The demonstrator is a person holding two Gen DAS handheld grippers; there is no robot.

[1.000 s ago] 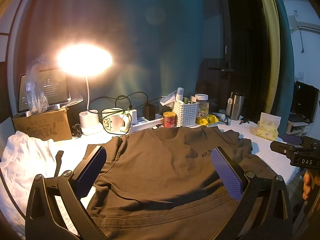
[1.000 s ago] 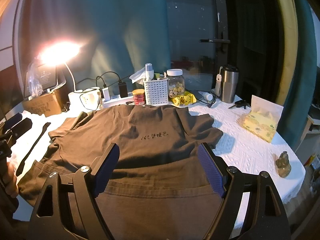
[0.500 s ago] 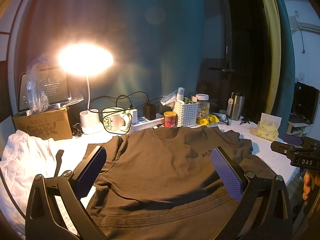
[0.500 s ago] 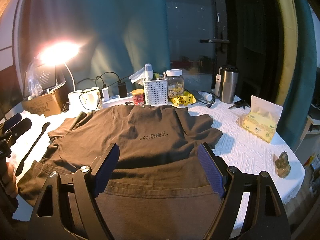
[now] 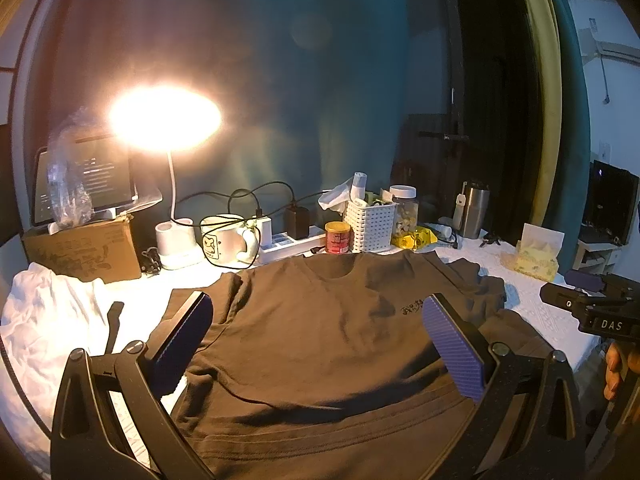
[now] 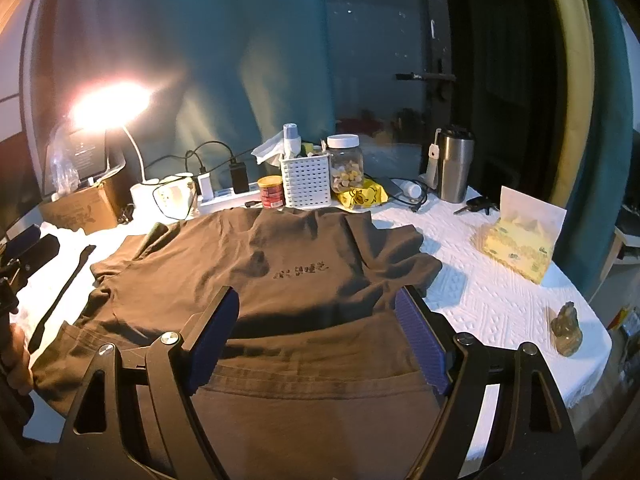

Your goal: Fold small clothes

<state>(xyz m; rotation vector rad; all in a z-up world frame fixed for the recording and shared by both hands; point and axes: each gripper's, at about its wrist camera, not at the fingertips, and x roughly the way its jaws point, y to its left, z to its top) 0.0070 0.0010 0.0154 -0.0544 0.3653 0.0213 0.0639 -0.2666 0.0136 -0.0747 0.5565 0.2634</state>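
A dark brown T-shirt [image 5: 320,340] [image 6: 280,272] lies spread flat on the white-covered table, collar toward the far side, small dark print on its chest. My left gripper [image 5: 318,312] hovers open over the shirt's lower left part, nothing between its blue pads. My right gripper [image 6: 318,304] hovers open over the shirt's lower middle, also empty. The right gripper's body [image 5: 592,312] shows at the right edge of the left wrist view. The left gripper's body [image 6: 24,256] shows at the left edge of the right wrist view, with a hand below it.
A white garment [image 5: 44,320] lies at the left. Along the back stand a lit desk lamp [image 5: 168,120], cardboard box [image 5: 80,252], mug [image 5: 224,240], power strip [image 5: 292,240], red can [image 6: 272,192], white basket [image 6: 306,182], jar [image 6: 346,164], steel tumbler [image 6: 454,168]. A tissue box [image 6: 520,240] and small figurine [image 6: 566,330] sit right.
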